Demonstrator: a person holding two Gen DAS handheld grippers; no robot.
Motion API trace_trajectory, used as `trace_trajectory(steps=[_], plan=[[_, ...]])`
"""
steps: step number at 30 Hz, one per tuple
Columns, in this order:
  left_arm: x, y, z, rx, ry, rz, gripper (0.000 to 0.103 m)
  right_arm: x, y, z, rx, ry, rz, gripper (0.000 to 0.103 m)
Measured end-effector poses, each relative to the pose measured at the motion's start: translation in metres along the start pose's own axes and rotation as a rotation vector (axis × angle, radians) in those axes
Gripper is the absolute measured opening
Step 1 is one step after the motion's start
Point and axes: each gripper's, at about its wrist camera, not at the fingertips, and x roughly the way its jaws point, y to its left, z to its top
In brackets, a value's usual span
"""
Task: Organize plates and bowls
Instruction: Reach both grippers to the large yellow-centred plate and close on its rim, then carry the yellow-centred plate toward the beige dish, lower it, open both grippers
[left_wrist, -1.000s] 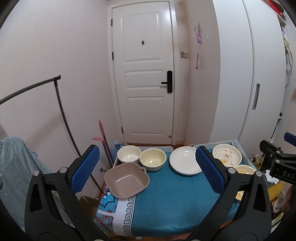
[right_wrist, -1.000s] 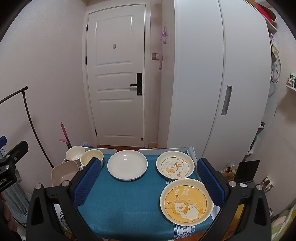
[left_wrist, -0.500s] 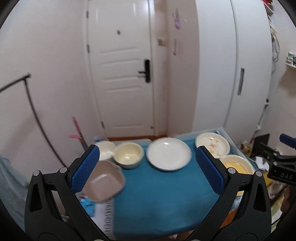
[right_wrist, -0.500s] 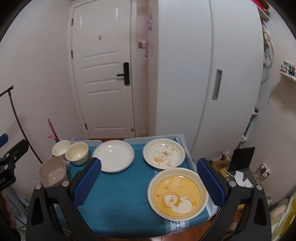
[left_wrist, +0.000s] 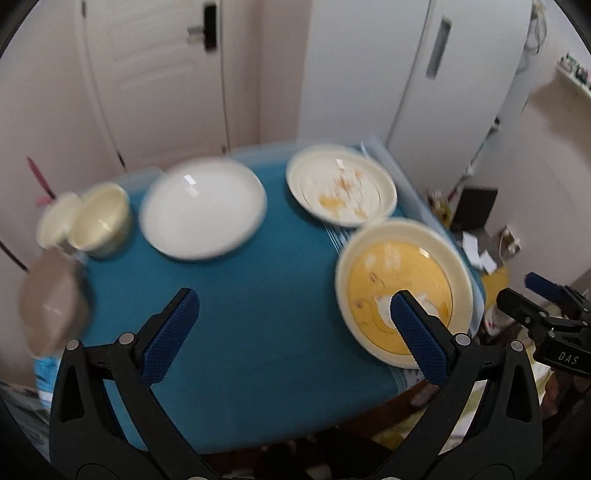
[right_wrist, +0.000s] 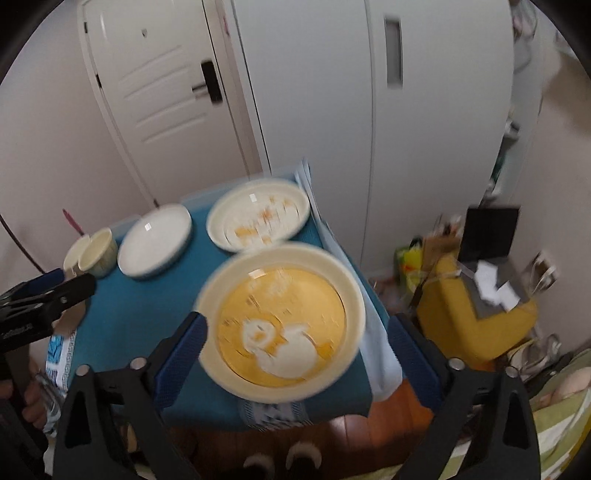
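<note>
Nearby, white plate (left_wrist: 203, 206), two bowls (left_wrist: 99, 219) left; both tongs (left_wrist: 291, 314) (right_wrist: 295, 332) wide, empty, right narrowing over yellow plate (right_wrist: 280, 321).

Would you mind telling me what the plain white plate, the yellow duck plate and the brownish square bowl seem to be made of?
White plate: probably glazed ceramic; glossy, with sharp window glints. Yellow duck plate: likely melamine or plastic; cream rim, printed cartoon, softer sheen. Brownish square bowl: looks like matte plastic with no glints, though blur leaves this uncertain.

Table in blue cloth (left_wrist: 258, 302), three plates (left_wrist: 203, 212), two bowls (left_wrist: 101, 221), taupe dish (left_wrist: 51, 314)
</note>
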Motion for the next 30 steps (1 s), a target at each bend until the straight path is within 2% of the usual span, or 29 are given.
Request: trace_trajectory(steps=[5, 9, 11, 16, 17, 20, 22, 23, 26, 30], plan=[[0.057, -0.022, -0.009, -0.026, 0.109, -0.01, 0.098, 0.047, -0.039, -0.007, 0.006, 0.134, 0.095, 0.069], [0.094, -0.033, -0.016, -0.033, 0.187, -0.015, 0.079, 0.073, -0.057, -0.006, -0.007, 0.185, 0.159, 0.058], [0.107, -0.035, -0.018, -0.049, 0.215, -0.029, 0.074, 0.084, -0.064, -0.003, -0.012, 0.204, 0.176, 0.056], [0.121, -0.041, -0.019, -0.069, 0.234, -0.028, 0.06, 0.102, -0.073, 0.006, -0.042, 0.21, 0.233, 0.038], [0.123, -0.042, -0.019, -0.072, 0.234, -0.026, 0.053, 0.107, -0.075, 0.009, -0.052, 0.215, 0.241, 0.032], [0.125, -0.043, -0.019, -0.082, 0.246, -0.021, 0.05, 0.117, -0.077, 0.012, -0.056, 0.222, 0.261, 0.024], [0.13, -0.044, -0.018, -0.085, 0.256, -0.019, 0.035, 0.121, -0.075, 0.015, -0.062, 0.226, 0.266, 0.019], [0.132, -0.044, -0.019, -0.089, 0.268, -0.022, 0.023, 0.121, -0.073, 0.016, -0.065, 0.225, 0.263, 0.017], [0.132, -0.041, -0.02, -0.107, 0.265, -0.037, 0.021, 0.123, -0.074, 0.017, -0.064, 0.223, 0.264, 0.012], [0.132, -0.043, -0.019, -0.113, 0.266, -0.022, 0.02, 0.125, -0.072, 0.018, -0.072, 0.23, 0.261, 0.011]])
